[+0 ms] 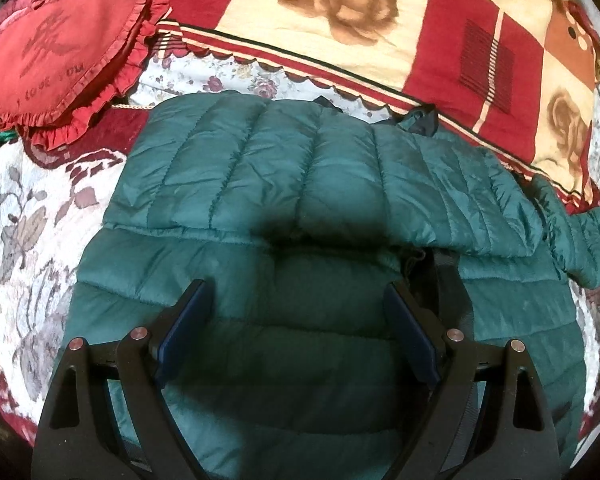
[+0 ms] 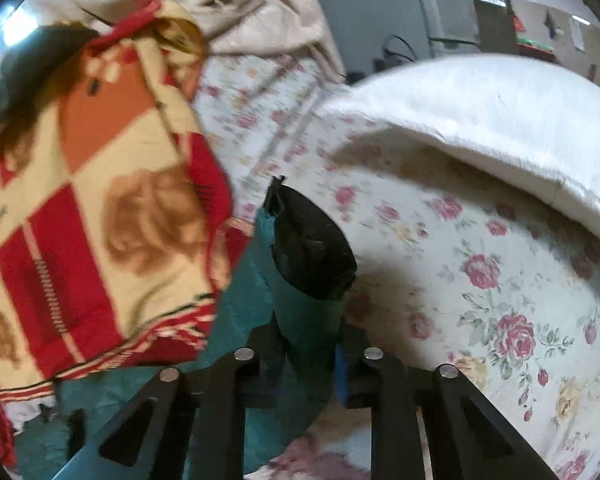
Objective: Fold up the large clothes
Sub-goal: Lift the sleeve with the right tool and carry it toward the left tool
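Green puffer jacket [image 1: 300,184] lies spread on the floral bedsheet [image 1: 24,216], one side already folded across the middle, a sleeve trailing off to the right. Left gripper [image 1: 296,320] hovers over the near part of the jacket, jaws wide, nothing between them. Right gripper [image 2: 308,344] is clamped narrow on a bunched green piece of the jacket with black lining [image 2: 312,252] showing beyond the fingers. Red-and-cream rose blanket [image 1: 380,20] sits along the far side; red heart pillow [image 1: 60,44] far left. White pillow [image 2: 480,120] far right in the right wrist view.
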Motion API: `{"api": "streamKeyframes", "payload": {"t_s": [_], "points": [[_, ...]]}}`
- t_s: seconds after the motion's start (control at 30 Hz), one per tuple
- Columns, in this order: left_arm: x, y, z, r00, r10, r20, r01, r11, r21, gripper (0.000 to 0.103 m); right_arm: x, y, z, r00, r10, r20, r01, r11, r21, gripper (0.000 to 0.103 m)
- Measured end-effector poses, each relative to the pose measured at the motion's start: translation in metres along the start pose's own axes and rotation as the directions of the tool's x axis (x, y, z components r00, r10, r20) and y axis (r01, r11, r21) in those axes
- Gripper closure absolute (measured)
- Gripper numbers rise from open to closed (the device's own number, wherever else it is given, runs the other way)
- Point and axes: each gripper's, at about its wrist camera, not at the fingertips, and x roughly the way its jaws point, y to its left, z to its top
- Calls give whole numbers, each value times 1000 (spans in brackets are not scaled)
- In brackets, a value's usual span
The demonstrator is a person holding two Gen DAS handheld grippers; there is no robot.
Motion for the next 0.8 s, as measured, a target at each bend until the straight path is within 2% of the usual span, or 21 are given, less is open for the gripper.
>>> {"api": "streamKeyframes", "payload": {"t_s": [0.13,0.3,0.53,0.63,0.8], "points": [[-6,9,-4,1000,-15,4,15,999,-36,15,-26,41,-2,994,106,-1,-106,992,-74,88],[-16,17,-4,999,-35,8,35,998,-58,15,-45,105,-11,973,226,-43,-230,959,-165,88],[-37,32,1,997,-53,53,58,994,-94,15,-49,194,-38,917,365,-162,-394,892,-221,88],[-40,39,2,996,-62,59,68,991,-113,15,-45,241,-56,884,411,-221,-458,856,-241,88],[-42,50,1,996,-64,57,71,990,-126,15,-51,304,-108,835,454,-310,-538,790,-293,88]]}}
